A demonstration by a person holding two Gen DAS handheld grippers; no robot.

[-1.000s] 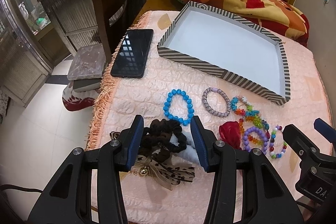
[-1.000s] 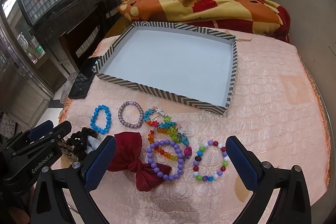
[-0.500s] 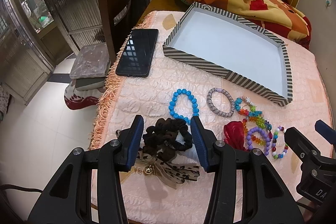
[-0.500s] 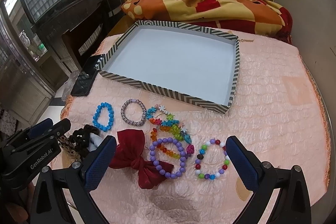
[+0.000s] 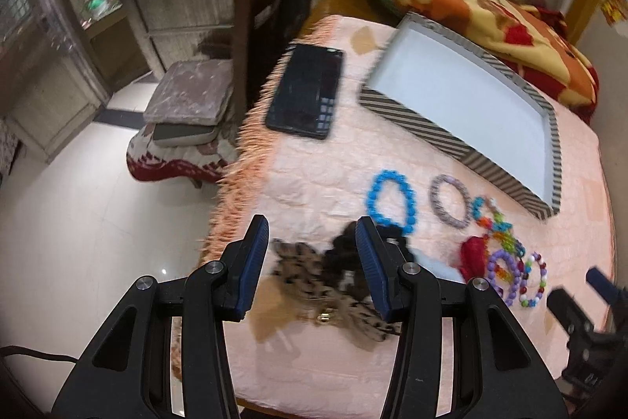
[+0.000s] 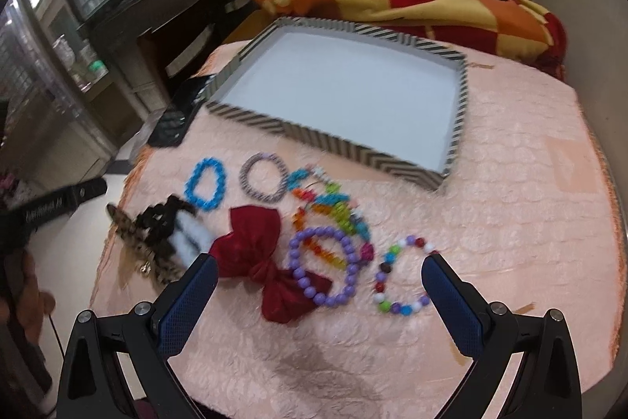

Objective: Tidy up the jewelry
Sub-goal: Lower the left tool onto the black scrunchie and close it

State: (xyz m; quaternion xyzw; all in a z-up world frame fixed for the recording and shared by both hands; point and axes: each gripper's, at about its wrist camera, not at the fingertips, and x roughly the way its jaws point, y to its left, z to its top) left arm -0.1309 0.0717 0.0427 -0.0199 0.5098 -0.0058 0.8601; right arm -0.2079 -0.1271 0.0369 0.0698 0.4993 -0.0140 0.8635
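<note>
1. Jaws of the left gripper [image 5: 312, 262] are held apart over the leopard-print bow [image 5: 310, 285] near the fringed table edge; nothing is clamped. For a clean pickup, the pads are best lowered astride the bow's knot and kept clear of the dark scrunchie [image 5: 345, 254] touching it, so that only one piece is lifted.
2. Soft, floppy fabric is judged likely to sag and drag; a bunched centre is gripped better than a loose tail.
3. Hard round beads form the blue bracelet [image 6: 206, 189]; the woven bangle [image 6: 263, 177] lies just beside it.
4. Velvety folds mark the red bow [image 6: 267, 262], overlapped by the purple bead ring [image 6: 324, 269].
5. Wide open, the right gripper [image 6: 318, 295] hangs above those pieces, empty.
6. Beyond them, the striped tray [image 6: 457, 112] stands empty, its walls shallow and stiff.
</note>
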